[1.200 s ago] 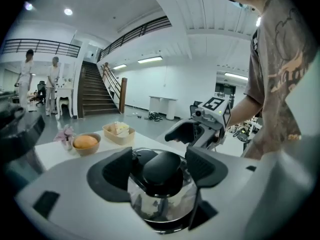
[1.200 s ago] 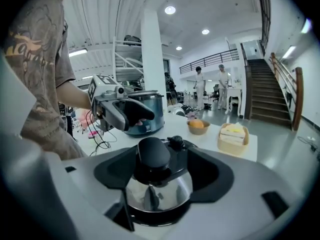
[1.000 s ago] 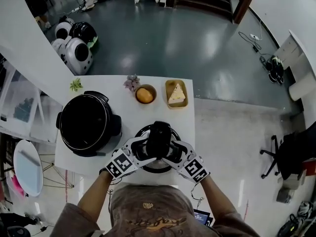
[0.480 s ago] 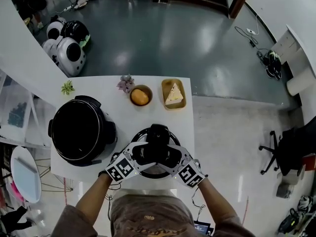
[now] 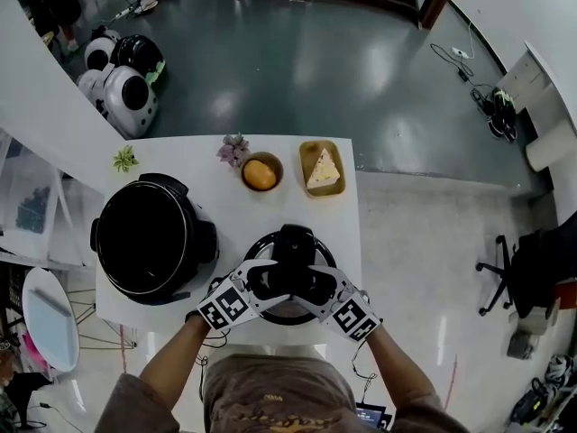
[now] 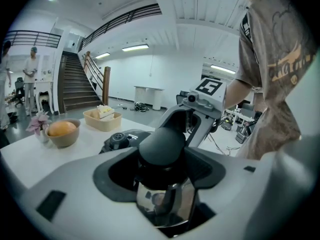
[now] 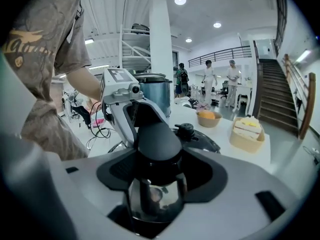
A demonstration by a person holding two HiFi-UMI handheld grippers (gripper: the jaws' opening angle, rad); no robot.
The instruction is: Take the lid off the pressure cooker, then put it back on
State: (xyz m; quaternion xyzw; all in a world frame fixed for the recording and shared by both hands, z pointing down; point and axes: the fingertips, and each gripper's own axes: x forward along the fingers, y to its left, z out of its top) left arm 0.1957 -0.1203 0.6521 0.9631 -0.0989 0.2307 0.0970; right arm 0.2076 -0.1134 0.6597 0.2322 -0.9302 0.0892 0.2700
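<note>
Black plastic over polished steel: the lid lies flat on the white table at its near edge, directly in front of the person, and not on the cooker. The cooker body stands to the lid's left, near but apart, with its dark pot open to view. Removal is therefore judged complete, and refitting is not yet done. The left gripper and the right gripper meet over the lid from either side, facing one another, each straddling the black handle. Both sets of jaws have just been closing with the handle between them. In each gripper view the pads appear to bear on its sides, so I record both as clamped on the handle. The lid appears to rest on the table. Outstanding, in my judgement: raise the lid, carry it left over the open pot and seat it. A bowl with an orange stands at the far edge, clear of that path.
</note>
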